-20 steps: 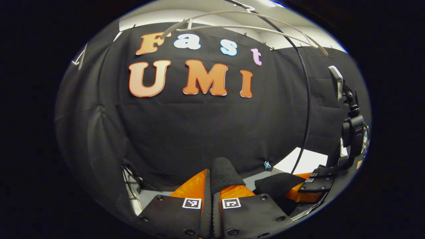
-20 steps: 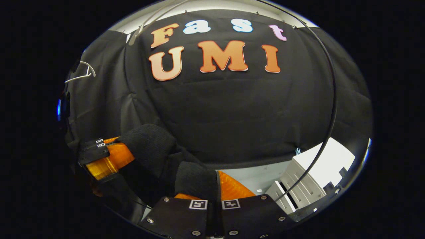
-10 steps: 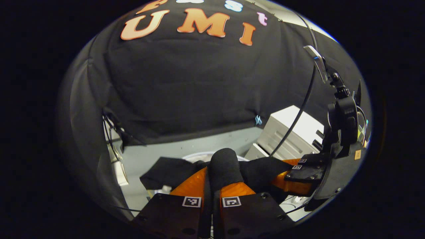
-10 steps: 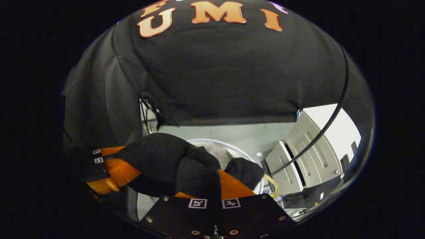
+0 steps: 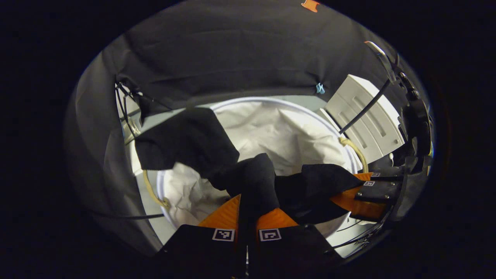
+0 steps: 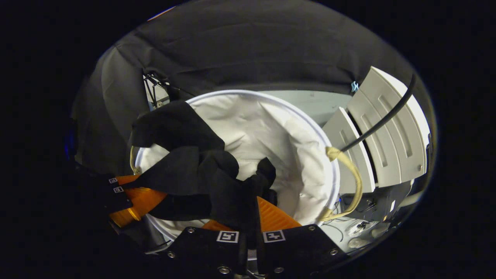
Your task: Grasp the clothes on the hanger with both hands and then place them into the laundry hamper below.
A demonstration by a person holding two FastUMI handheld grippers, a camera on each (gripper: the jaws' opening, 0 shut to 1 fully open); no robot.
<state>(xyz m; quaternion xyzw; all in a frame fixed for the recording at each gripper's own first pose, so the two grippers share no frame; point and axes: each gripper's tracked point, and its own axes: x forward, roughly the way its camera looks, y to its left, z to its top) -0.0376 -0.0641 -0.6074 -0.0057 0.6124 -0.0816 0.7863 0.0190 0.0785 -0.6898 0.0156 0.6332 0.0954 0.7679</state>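
Note:
A black garment (image 5: 186, 141) hangs bunched between both grippers, just above the open mouth of the white laundry hamper (image 5: 271, 101). In the left gripper view my left gripper (image 5: 248, 203) is shut on a fold of it, and the right gripper (image 5: 350, 193) holds another fold at the right. In the right gripper view the garment (image 6: 178, 130) droops over the hamper's near left rim, my right gripper (image 6: 251, 211) is shut on it, and the left gripper (image 6: 135, 195) grips it at the left. The hamper (image 6: 248, 94) has a white cloth lining.
A white drawer unit (image 6: 387, 128) stands right of the hamper, with a black cable (image 6: 383, 118) running across it. Rope handles (image 6: 348, 170) hang at the hamper's sides. The black booth cloth (image 5: 232, 50) rises close behind, with wires (image 5: 128, 100) at its left.
Both grippers have dropped and tilted downward with the garment in them. The hanger has left the view, and the hamper now lies right below the cloth.

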